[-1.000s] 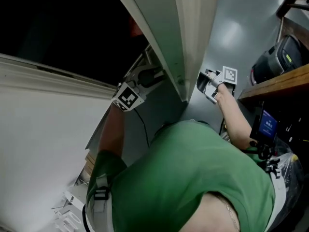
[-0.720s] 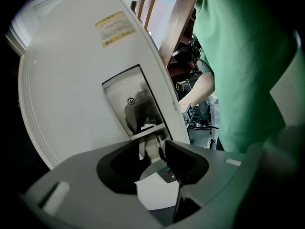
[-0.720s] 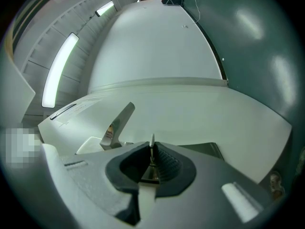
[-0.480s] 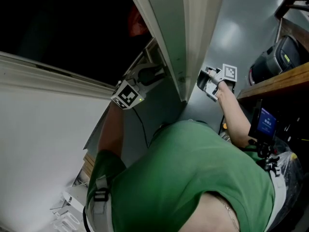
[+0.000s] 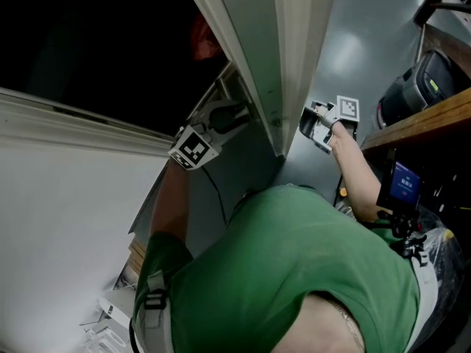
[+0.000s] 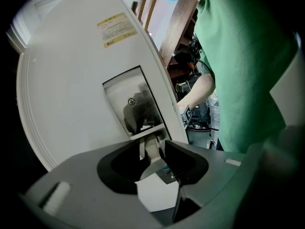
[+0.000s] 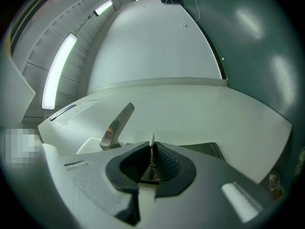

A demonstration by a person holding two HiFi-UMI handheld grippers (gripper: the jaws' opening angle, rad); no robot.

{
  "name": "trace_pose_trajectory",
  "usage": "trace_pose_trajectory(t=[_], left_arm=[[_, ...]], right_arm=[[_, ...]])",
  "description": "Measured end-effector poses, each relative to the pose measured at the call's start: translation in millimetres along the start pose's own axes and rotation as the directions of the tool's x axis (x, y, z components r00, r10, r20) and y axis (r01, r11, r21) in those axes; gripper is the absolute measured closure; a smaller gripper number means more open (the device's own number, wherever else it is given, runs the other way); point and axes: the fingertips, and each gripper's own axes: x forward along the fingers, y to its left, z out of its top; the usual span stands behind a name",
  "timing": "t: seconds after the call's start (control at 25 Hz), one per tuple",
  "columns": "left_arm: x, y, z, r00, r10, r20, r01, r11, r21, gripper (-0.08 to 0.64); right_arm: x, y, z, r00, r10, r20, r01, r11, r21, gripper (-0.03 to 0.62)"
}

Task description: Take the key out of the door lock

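Observation:
In the head view I see the white door [image 5: 294,50] edge-on, with one gripper on each side of it. My left gripper [image 5: 221,120] is shut on the silver lever handle [image 6: 151,147], which sticks out below a metal lock plate [image 6: 128,99]. My right gripper [image 5: 324,127] is at the door's other face. In the right gripper view its jaws [image 7: 151,163] are shut on a thin key [image 7: 151,147], seen edge-on and pointing at the door [image 7: 157,56]. Whether the key's tip is in the lock is hidden. That side's lever handle [image 7: 116,125] stands just left of the jaws.
A wooden shelf [image 5: 427,120] juts in at the right, with a black bag [image 5: 416,87] behind it and a small blue screen [image 5: 403,182] below. A grey floor [image 5: 360,43] lies beyond the door. A white wall [image 5: 66,219] runs along the left.
Both grippers stay at the door where they were. Only the head view has shifted slightly.

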Motion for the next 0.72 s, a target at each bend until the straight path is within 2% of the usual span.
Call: trace_pose_trajectory(t=[0.52, 0.72], left_arm=[[2.2, -0.4, -0.5, 1.0, -0.015, 0.001, 0.015, 1.0, -0.005, 0.393], [0.2, -0.5, -2.7, 1.0, -0.016, -0.014, 0.016, 1.0, -0.004, 0.393]], right_arm=[[0.4, 0.5, 0.1, 1.0, -0.012, 0.02, 0.011, 1.0, 0.009, 0.569], [1.0, 0.6, 0.7, 1.0, 0.006, -0.009, -0.006, 1.0, 0.01, 0.569]])
